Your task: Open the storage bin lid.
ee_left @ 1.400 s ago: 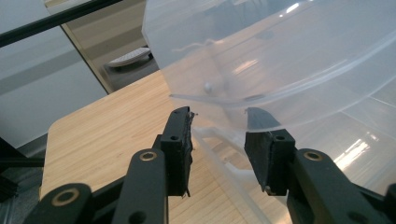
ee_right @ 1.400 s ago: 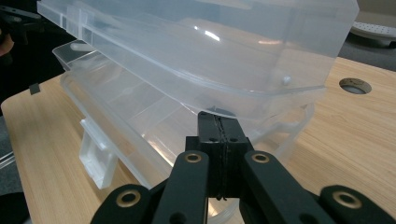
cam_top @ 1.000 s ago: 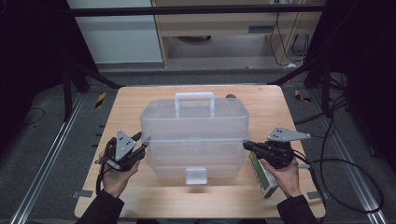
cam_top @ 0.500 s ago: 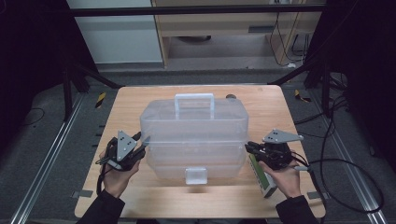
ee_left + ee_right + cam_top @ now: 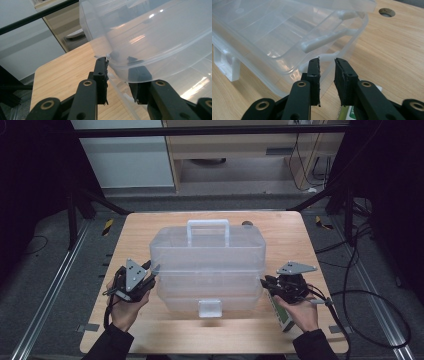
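A pale wooden table (image 5: 150, 227) with rounded corners carries a large clear plastic storage box (image 5: 207, 265) at its middle: stacked translucent tiers, a white carry handle (image 5: 208, 227) on top, a white latch (image 5: 210, 307) on the near face. A small round hole (image 5: 247, 224) sits in the tabletop just beyond the box's far right corner. Under the right hand lies a green-and-white carton (image 5: 281, 312), near the box's right end. The left gripper (image 5: 117, 75) has its black jaws straddling the box's curved left edge; they have just been closing, contact unclear. The right gripper (image 5: 327, 72) stands at the right end, jaws just opening, apart with nothing clamped.
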Demonstrator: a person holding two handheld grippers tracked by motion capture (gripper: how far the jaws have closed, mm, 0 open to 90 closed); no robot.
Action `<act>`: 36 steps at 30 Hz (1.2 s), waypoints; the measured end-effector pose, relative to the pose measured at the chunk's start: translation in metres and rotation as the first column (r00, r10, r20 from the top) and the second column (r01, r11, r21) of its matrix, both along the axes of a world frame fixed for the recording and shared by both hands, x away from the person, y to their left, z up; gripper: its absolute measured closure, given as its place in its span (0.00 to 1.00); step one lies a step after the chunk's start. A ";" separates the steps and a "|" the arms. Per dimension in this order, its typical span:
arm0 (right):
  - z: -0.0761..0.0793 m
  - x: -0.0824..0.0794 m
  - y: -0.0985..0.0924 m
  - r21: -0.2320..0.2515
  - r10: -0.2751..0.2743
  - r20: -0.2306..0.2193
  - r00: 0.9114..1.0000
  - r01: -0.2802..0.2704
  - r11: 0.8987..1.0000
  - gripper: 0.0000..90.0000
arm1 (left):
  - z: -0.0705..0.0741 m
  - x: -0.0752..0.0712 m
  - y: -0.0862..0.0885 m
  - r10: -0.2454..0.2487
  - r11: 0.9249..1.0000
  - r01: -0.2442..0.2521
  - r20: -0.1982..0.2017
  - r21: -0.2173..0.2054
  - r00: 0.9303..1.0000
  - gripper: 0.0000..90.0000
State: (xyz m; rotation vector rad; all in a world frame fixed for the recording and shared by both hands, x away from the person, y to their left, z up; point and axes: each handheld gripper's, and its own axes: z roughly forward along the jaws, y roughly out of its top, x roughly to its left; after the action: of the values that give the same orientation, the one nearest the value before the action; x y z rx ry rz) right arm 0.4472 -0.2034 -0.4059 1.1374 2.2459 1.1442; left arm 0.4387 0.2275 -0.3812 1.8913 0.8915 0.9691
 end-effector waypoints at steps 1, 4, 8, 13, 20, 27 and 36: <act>0.000 0.000 0.001 0.000 0.001 -0.003 1.000 -0.001 1.000 0.81 | 0.000 0.000 0.000 0.000 1.000 0.000 0.000 -0.002 1.000 0.77; -0.002 0.002 0.002 -0.009 -0.003 -0.014 1.000 0.003 1.000 0.80 | 0.001 0.001 0.000 0.000 1.000 0.000 -0.003 -0.002 1.000 0.77; -0.004 0.002 0.004 -0.003 -0.008 -0.025 1.000 0.008 1.000 0.81 | 0.002 0.002 0.001 0.000 1.000 0.000 -0.001 0.001 1.000 0.78; -0.006 0.003 0.006 -0.006 -0.010 -0.021 1.000 0.010 1.000 0.83 | 0.006 0.005 0.001 0.005 1.000 -0.005 0.002 0.004 1.000 0.79; -0.007 0.004 0.008 0.004 -0.017 -0.034 0.999 0.018 1.000 0.86 | 0.012 0.011 0.000 0.002 1.000 -0.002 0.016 0.001 1.000 0.81; -0.007 0.004 0.008 0.007 -0.021 -0.034 0.999 0.021 1.000 0.86 | 0.017 0.017 0.000 0.008 1.000 -0.008 0.018 -0.008 1.000 0.83; -0.007 0.003 0.009 0.009 -0.021 -0.037 0.999 0.021 1.000 0.86 | 0.019 0.023 0.001 0.020 1.000 -0.020 -0.001 -0.021 1.000 0.84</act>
State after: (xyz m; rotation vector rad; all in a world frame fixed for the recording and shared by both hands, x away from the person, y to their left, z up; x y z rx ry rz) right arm 0.4498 -0.1942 -0.4133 1.1925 2.2524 1.1361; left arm 0.4615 0.2284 -0.3622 1.8687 0.9196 0.9679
